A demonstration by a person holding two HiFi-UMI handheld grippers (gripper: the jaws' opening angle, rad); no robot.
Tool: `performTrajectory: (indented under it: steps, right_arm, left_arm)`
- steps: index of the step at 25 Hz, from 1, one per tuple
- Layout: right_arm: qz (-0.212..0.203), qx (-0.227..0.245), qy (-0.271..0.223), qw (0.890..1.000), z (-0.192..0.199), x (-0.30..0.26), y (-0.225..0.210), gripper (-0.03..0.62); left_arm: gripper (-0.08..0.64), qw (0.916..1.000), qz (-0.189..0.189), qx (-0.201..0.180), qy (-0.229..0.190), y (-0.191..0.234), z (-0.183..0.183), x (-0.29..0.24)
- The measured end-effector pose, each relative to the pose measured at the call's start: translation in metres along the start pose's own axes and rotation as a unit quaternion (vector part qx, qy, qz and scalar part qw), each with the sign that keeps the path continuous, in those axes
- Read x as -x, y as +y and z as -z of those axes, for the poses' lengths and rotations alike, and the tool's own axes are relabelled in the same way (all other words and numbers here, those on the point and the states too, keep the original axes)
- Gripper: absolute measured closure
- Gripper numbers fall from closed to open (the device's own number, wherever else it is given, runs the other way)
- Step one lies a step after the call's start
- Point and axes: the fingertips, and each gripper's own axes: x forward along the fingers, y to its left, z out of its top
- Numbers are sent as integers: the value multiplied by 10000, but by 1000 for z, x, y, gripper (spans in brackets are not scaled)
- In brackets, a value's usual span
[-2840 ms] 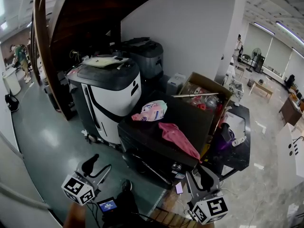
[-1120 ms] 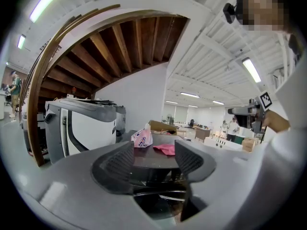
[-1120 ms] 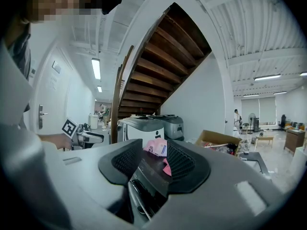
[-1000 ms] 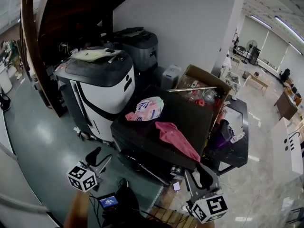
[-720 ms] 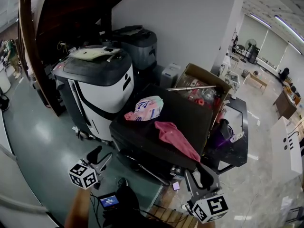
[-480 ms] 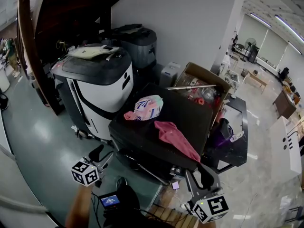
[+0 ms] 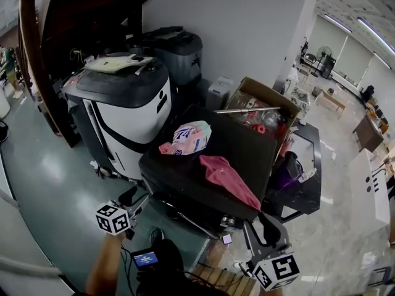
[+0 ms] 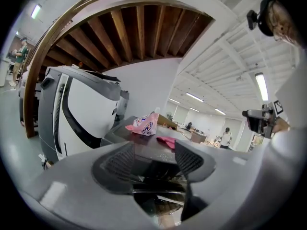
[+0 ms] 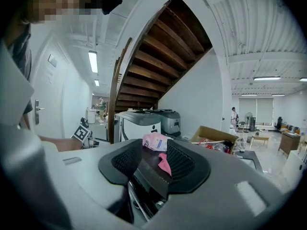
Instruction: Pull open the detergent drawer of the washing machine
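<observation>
The washing machine [image 7: 241, 150] is a low black box in the middle of the head view, with a pink detergent bag [image 7: 187, 137] and a pink cloth [image 7: 225, 177] on its top. Its dark front [image 7: 185, 203] faces me; I cannot make out the drawer on it. My left gripper [image 7: 136, 198] hangs open just left of that front, apart from it. My right gripper [image 7: 259, 230] stands open near the front's right corner, holding nothing. In the left gripper view the machine [image 8: 144, 145] lies beyond the open gripper [image 8: 154, 159]. The right gripper view shows the bag [image 9: 154, 140] beyond the open gripper [image 9: 153, 164].
A tall white-and-black appliance [image 7: 123, 110] stands left of the washing machine, with a grey one [image 7: 173, 51] behind it. An open cardboard box [image 7: 259, 113] sits at the back right, a low black table [image 7: 305, 190] on the right. Wooden slats [image 7: 216, 279] and a small screen [image 7: 144, 259] lie near me.
My left gripper has moved up and to the right, closer to the machine's front. The right gripper has sunk slightly. Both have stayed open.
</observation>
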Motion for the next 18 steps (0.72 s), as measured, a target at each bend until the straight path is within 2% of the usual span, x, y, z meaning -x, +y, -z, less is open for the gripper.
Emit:
performTrajectory:
  steps: [9,18]
  right_arm:
    - [85,41,109,9999,3,-1,-5,453]
    - [145,52,256,9996,10,-3,-11,453]
  left_arm:
    - [272,9981,72,601,88,21,25,-23]
    - [272,9926,70,1212,90,46,49,-43]
